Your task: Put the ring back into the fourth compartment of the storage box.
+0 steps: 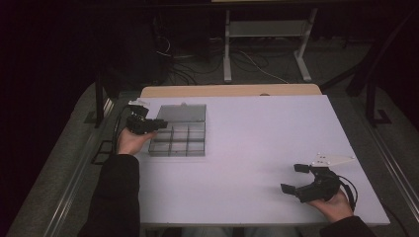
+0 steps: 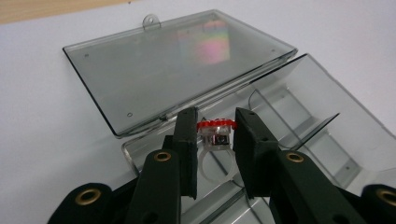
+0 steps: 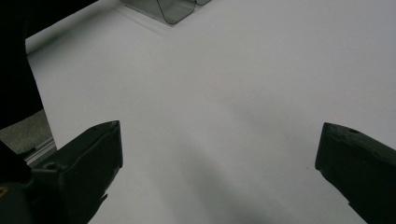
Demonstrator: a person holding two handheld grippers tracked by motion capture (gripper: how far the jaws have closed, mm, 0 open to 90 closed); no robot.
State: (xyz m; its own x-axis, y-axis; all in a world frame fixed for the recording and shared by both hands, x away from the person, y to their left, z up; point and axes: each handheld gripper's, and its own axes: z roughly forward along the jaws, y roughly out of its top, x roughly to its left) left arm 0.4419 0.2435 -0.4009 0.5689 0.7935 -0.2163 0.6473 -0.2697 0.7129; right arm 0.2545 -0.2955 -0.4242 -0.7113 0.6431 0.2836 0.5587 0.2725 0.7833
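Left gripper view: my left jaws clamp the ring over the box; I should lower it into a corner cell before releasing. Right jaws rest apart.

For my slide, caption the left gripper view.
Left tongs shut on a red-topped ring, poised over the open compartment box beside its lid.

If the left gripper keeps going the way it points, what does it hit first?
The left gripper, shut on a red-topped ring, points down into the open organizer box. It would likely meet a compartment floor or divider first; depth is hard to judge.
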